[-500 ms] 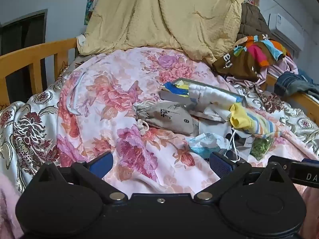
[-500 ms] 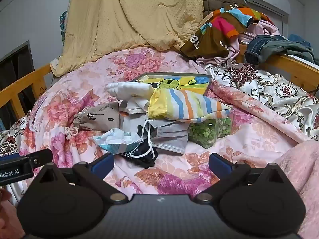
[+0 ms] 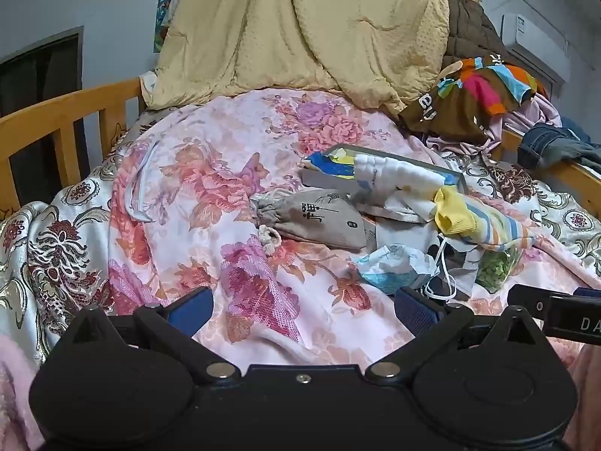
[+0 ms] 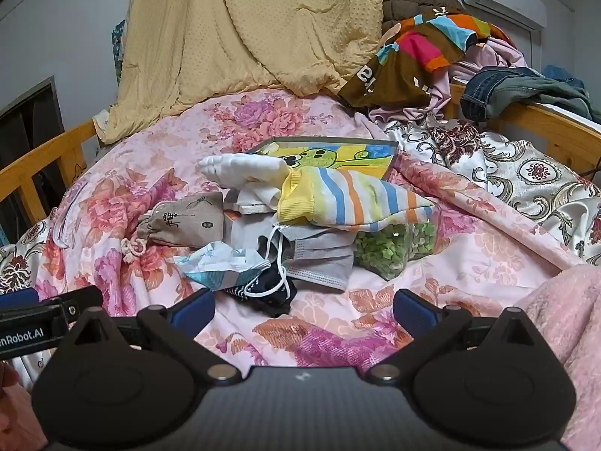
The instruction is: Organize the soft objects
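Observation:
A pile of soft things lies on the pink floral bedspread (image 3: 233,188): a grey drawstring pouch (image 3: 319,220) (image 4: 188,221), a striped sock with a yellow cuff (image 3: 484,223) (image 4: 349,199), a white cloth (image 4: 248,167), a grey face mask (image 4: 319,259), a crumpled blue-white mask (image 3: 390,267) (image 4: 221,263), a dark sock (image 4: 270,293) and a clear bag of green bits (image 4: 390,244). A picture box (image 4: 338,154) lies under them. My left gripper (image 3: 302,306) is open and empty, short of the pile. My right gripper (image 4: 302,306) is open and empty, just in front of the masks.
A yellow blanket (image 3: 300,30) hangs at the back. Clothes (image 4: 424,52) and jeans (image 4: 518,90) are heaped at the right. Wooden bed rails run along the left (image 3: 56,120) and right (image 4: 544,127). A pink fleece (image 4: 563,319) lies at the near right.
Both grippers have edged slightly forward and up; nothing on the bed has moved.

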The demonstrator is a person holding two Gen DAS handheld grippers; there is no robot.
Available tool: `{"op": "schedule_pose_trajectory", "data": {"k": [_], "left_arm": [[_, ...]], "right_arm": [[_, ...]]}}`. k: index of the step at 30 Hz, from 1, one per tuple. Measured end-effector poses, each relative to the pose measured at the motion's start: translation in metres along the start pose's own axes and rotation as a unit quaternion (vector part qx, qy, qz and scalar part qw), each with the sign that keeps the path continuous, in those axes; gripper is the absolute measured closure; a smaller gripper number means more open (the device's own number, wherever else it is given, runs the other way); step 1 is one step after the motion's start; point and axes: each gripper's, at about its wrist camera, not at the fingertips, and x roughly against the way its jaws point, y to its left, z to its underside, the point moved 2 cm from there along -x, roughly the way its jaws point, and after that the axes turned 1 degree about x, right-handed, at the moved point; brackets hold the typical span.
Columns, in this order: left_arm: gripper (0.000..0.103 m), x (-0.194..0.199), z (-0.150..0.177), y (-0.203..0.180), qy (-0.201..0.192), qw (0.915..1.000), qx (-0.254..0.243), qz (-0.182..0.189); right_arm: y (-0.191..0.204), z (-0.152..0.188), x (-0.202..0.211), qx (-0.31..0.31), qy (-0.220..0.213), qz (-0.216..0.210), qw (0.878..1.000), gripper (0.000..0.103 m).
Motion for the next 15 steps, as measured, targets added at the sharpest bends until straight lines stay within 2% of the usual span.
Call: {"op": "schedule_pose_trajectory", "data": {"k": [15], "left_arm": [[0.001, -0.0005, -0.0002, 0.0006, 0.000, 1.0000, 0.002, 0.004]], "right_arm": [[-0.0006, 0.0003, 0.0012, 0.000, -0.002, 0.001, 1.000, 0.000]]}}
